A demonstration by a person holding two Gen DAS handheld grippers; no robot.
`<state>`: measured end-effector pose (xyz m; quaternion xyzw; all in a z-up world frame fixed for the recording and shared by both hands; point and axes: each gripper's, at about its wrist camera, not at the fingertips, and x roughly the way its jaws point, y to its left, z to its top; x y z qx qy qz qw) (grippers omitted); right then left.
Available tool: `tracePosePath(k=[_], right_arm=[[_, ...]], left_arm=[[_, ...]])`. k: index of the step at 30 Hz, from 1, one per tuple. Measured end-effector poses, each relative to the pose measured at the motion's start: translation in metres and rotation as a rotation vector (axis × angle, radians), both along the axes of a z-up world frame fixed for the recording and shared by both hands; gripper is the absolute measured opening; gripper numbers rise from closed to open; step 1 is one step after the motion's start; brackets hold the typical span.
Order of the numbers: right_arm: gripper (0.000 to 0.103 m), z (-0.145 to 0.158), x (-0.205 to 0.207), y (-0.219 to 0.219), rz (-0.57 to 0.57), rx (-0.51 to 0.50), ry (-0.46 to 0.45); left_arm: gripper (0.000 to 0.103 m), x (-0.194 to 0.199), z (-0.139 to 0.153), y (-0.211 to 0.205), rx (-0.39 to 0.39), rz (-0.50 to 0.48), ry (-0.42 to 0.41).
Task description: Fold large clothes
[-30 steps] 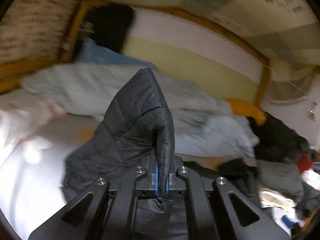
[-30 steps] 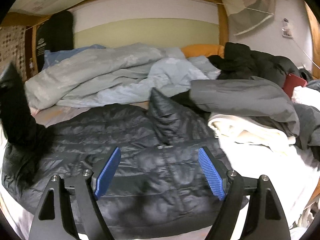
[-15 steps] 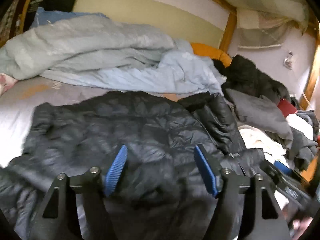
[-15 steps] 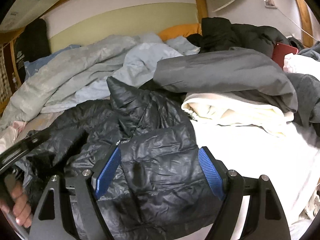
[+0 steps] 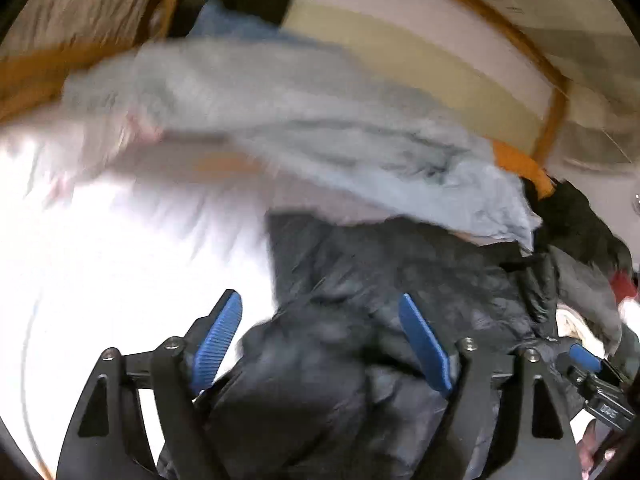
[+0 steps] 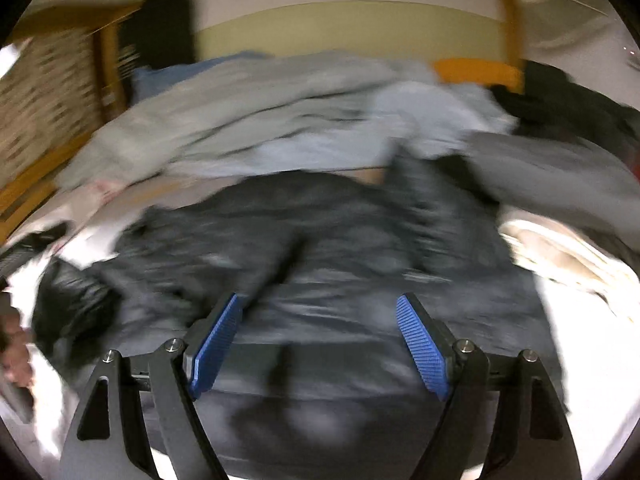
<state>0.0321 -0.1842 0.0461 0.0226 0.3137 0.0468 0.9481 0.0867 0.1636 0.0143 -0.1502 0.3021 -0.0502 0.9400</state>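
Nearest in each wrist view, the blue-padded tongs stand wide apart and hold nothing: the left gripper point(image 5: 320, 344) and the right gripper point(image 6: 318, 344) both hang over the dark grey quilted puffer jacket point(image 6: 320, 264), which lies spread on the white bedsheet point(image 5: 100, 280). Both views are smeared by motion, so seams and sleeves are hard to make out. The step in hand looks like a pause between folds, with neither tong gripping cloth. The next move likely calls for each gripper to drop to an edge or sleeve of the jacket and pinch it before drawing it across the body. The jacket sits directly under and ahead of both tongs; whether the pads touch it cannot be told. Beyond it lies a rumpled pale blue-grey duvet point(image 6: 280, 120), then a heap of dark and grey clothes point(image 6: 560, 160) at the right, and the wooden bed frame point(image 5: 556, 120).
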Motion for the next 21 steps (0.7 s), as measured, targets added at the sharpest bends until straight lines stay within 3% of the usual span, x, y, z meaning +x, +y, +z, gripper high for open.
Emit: tracePosePath(k=[3, 6, 8, 10, 13, 18, 20, 21], right_arm=[[0.081, 0.011, 0.021, 0.04, 0.094, -0.008, 0.013], [0.081, 0.018, 0.045, 0.08, 0.191, -0.023, 0.02], [0.081, 0.018, 0.062, 0.104, 0.247, -0.03, 0.046], [0.08, 0.009, 0.084, 0.138, 0.316, -0.036, 0.108], [0.075, -0.008, 0.111, 0.174, 0.369, -0.029, 0.185], [0.071, -0.037, 0.143, 0.202, 0.365, -0.056, 0.273], [0.054, -0.046, 0.146, 0.205, 0.33, -0.137, 0.269], [0.037, -0.047, 0.147, 0.202, 0.314, -0.159, 0.261]], left_arm=[[0.069, 0.01, -0.031, 0.013, 0.057, 0.106, 0.126], [0.065, 0.017, -0.051, 0.031, 0.015, 0.16, 0.213], [0.065, 0.018, -0.054, 0.039, -0.034, 0.179, 0.219], [0.065, 0.017, -0.05, 0.038, -0.032, 0.175, 0.22], [0.065, 0.015, -0.047, 0.029, 0.03, 0.187, 0.217], [0.067, 0.011, -0.048, 0.023, 0.112, 0.215, 0.188], [0.067, 0.012, -0.049, 0.024, 0.098, 0.208, 0.182], [0.066, 0.014, -0.049, 0.026, 0.08, 0.2, 0.178]])
